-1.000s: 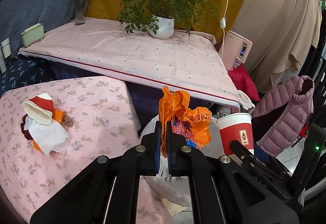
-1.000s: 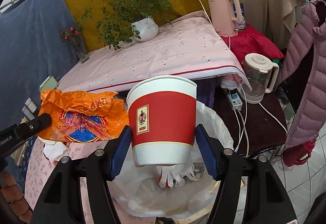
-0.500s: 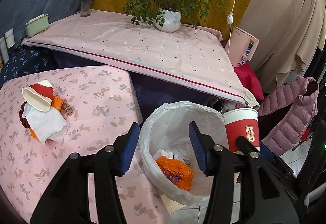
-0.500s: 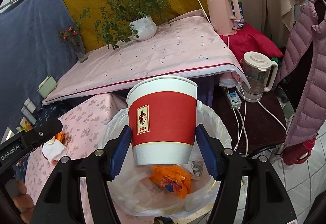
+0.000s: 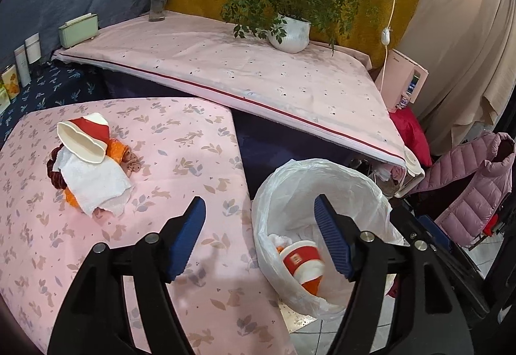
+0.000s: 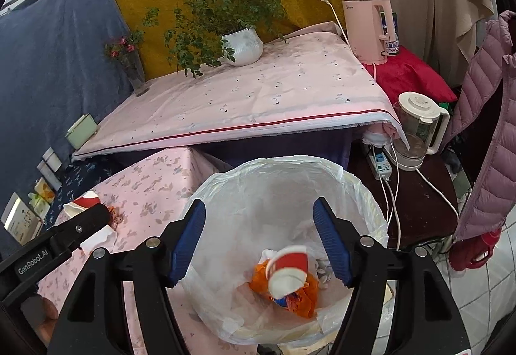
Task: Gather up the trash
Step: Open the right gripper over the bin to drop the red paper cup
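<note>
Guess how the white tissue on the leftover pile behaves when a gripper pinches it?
The white tissue looks crumpled and draped, so it is probably floppy and light. It lies over an orange wrapper and under a flattened paper cup, so lifting it may well drag or tip those.

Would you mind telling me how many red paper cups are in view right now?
2. One cup lies inside the bin bag on the orange wrapper; the other cup lies tipped over on the trash pile on the pink table. More may be hidden.
</note>
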